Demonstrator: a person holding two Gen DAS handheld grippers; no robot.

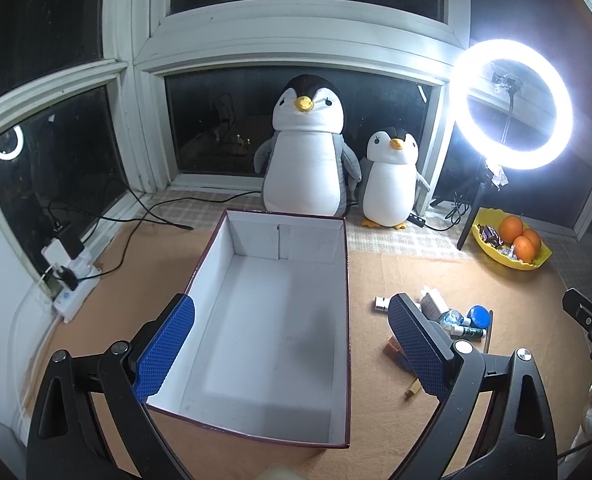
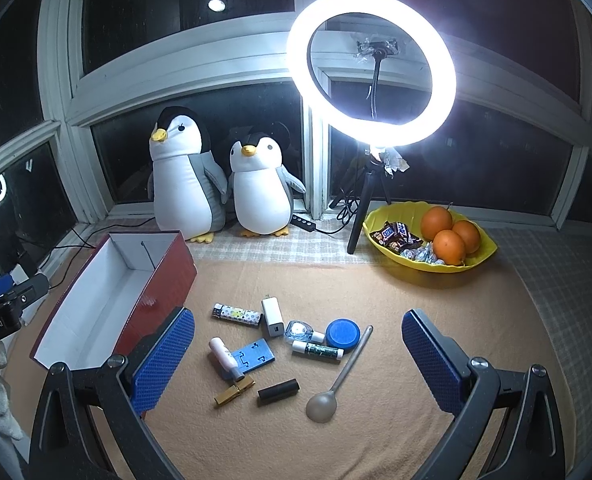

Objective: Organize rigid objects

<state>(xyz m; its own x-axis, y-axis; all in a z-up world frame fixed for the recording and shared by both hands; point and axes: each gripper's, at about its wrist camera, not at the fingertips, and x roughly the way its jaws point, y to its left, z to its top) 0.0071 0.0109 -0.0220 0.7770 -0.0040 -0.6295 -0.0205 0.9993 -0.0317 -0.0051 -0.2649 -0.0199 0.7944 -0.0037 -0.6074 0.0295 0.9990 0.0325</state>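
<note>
A dark red box with a white inside (image 1: 338, 360) (image 2: 163, 276) stands open and empty on the tan mat. My left gripper (image 1: 291, 348) is open above it. My right gripper (image 2: 298, 356) is open above a cluster of small items: a lighter (image 2: 237, 314), a white charger (image 2: 272, 317), a blue round lid (image 2: 342, 333), a wooden spoon (image 2: 342, 376), a black tube (image 2: 278, 391), a wooden clip (image 2: 233, 390), a blue card (image 2: 252, 356), a white tube (image 2: 223, 354) and a green-labelled tube (image 2: 318, 351). Part of the cluster shows in the left wrist view (image 1: 466, 322).
Two plush penguins (image 1: 310, 148) (image 2: 257, 186) stand at the window. A lit ring light on a tripod (image 2: 372, 68) and a yellow bowl (image 2: 476, 258) of oranges and sweets are at the back right. A power strip with cables (image 1: 69, 276) lies at the left.
</note>
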